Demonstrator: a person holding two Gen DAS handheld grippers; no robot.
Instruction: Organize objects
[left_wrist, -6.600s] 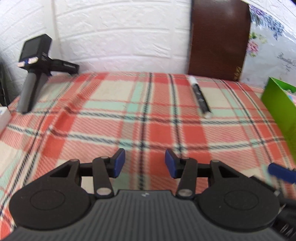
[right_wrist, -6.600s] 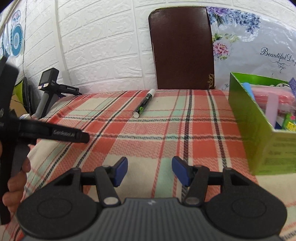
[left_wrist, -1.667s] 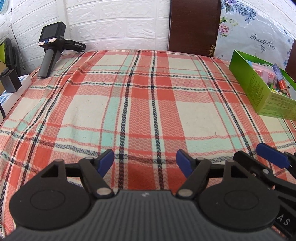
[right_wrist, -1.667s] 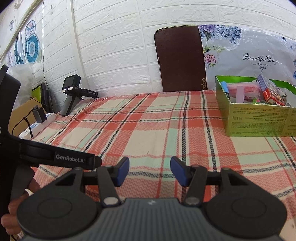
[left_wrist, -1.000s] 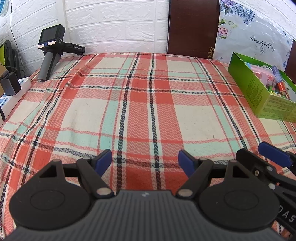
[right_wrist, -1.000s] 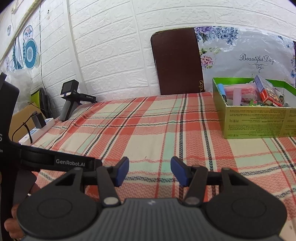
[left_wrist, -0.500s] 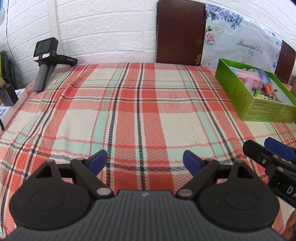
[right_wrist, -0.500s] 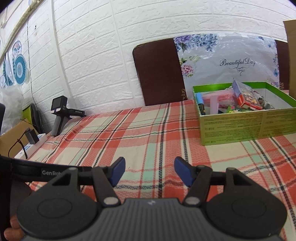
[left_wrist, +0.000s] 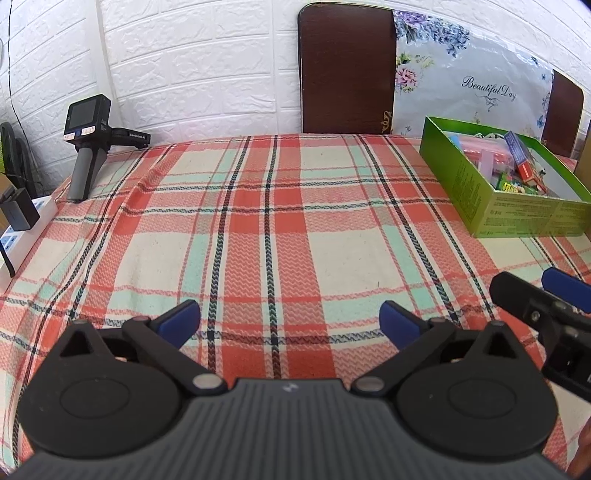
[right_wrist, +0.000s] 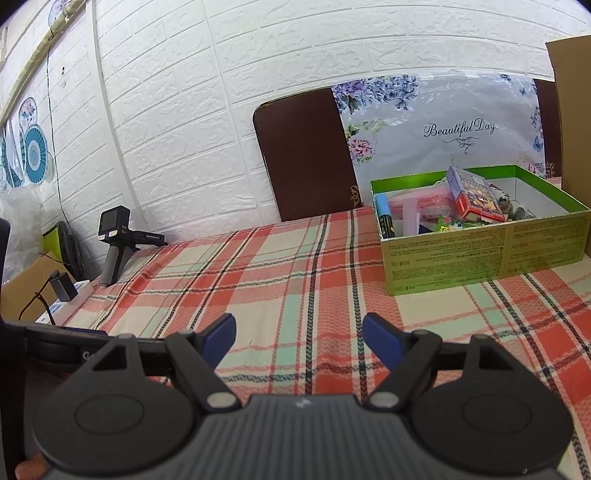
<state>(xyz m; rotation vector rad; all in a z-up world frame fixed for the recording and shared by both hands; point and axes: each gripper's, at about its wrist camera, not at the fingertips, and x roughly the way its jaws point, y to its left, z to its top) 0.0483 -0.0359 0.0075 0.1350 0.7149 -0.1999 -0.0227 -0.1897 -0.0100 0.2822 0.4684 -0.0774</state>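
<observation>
Left hand-held gripper: jaws wide apart, just been opening, nothing between them. Right hand-held gripper: likewise parted and empty. Green box, filled with assorted items, sits on the plaid-covered desk, right of frame.

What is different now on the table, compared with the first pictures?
The black-and-white marker no longer lies on the checked cloth; one now stands in the green box. Both tools, left and right, have just been opening, with nothing between them. The handheld camera stayed put.
</observation>
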